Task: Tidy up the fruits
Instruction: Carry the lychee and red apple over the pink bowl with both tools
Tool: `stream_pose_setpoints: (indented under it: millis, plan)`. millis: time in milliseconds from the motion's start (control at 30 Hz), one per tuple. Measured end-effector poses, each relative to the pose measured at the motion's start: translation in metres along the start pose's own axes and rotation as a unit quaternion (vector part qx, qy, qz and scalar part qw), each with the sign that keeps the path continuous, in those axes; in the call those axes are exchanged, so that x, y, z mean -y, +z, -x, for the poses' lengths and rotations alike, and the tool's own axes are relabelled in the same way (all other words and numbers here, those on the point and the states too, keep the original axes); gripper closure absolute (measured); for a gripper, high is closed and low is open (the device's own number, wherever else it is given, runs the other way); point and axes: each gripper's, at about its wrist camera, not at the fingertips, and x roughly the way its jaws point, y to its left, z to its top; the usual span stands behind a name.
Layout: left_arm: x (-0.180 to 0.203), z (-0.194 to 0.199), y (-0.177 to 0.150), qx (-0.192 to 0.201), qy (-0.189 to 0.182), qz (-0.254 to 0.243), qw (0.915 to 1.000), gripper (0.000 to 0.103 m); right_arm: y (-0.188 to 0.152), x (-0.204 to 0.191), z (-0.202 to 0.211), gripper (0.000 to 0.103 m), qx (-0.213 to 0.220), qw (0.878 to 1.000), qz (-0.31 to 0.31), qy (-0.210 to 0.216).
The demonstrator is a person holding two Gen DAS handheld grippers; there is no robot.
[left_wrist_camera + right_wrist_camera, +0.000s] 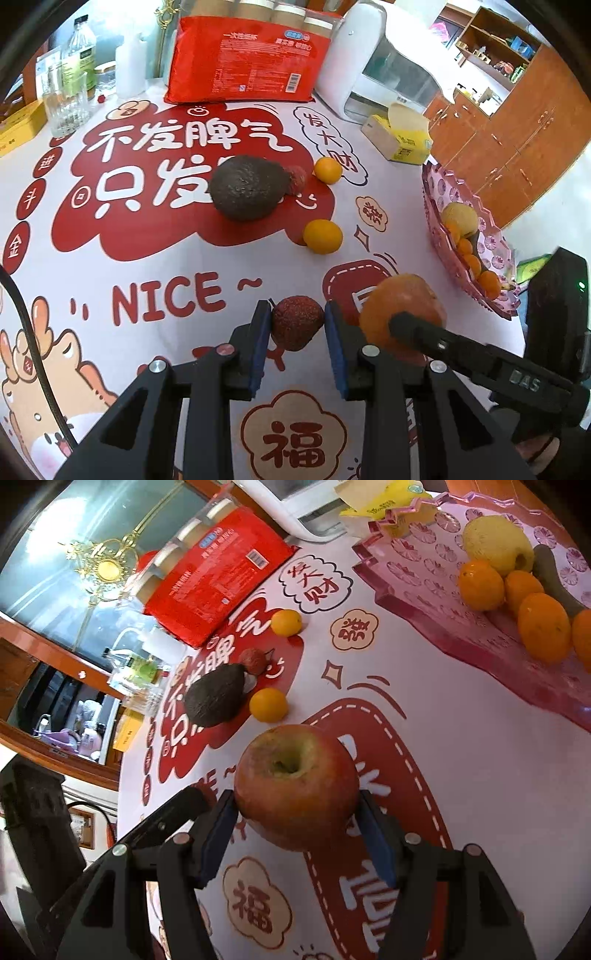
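Left wrist view: left gripper (297, 325) closed down narrow around a red lychee (295, 322), blue pads (258, 343) touching or all but touching its flanks — contact on the right side hard to confirm. Light, small, bumpy-skinned, thin shell over soft flesh; best taken across the middle with gentle pressure, since a hard squeeze could crack it. Beyond, on the printed tablecloth (147, 258), an avocado (247, 186), 2 small oranges (322, 236), a second lychee (297, 179), and the pink fruit tray (436, 221) at the right edge, already holding citrus. Right wrist view: right gripper (297, 812) clamped on a red apple (295, 782), pads pressed to both sides at its widest girth, stem dimple facing up. Heavier, firm, smooth and waxy — likely to slip if held off-centre, so the equator grip looks right. Tray (406, 602) lies ahead and to the right, near but apart.
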Motion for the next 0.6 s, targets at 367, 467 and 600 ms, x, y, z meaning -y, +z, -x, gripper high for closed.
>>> stream_pose_setpoints:
  millis: [367, 467, 600]
  plan:
    - [0.015, 0.029, -0.009, 0.020, 0.002, 0.001, 0.9998, 0.075, -0.022, -0.011, 0.051, 0.038, 0.032, 0.997, 0.048, 0.043]
    - [0.025, 0.038, -0.009, 0.032, 0.002, 0.004, 0.9995, 0.075, -0.026, -0.010, 0.065, 0.038, 0.034, 0.995, 0.061, 0.065]
    - [0.043, 0.052, -0.011, 0.047, 0.003, 0.013, 0.9988, 0.075, -0.027, -0.006, 0.083, 0.038, 0.032, 0.993, 0.074, 0.088]
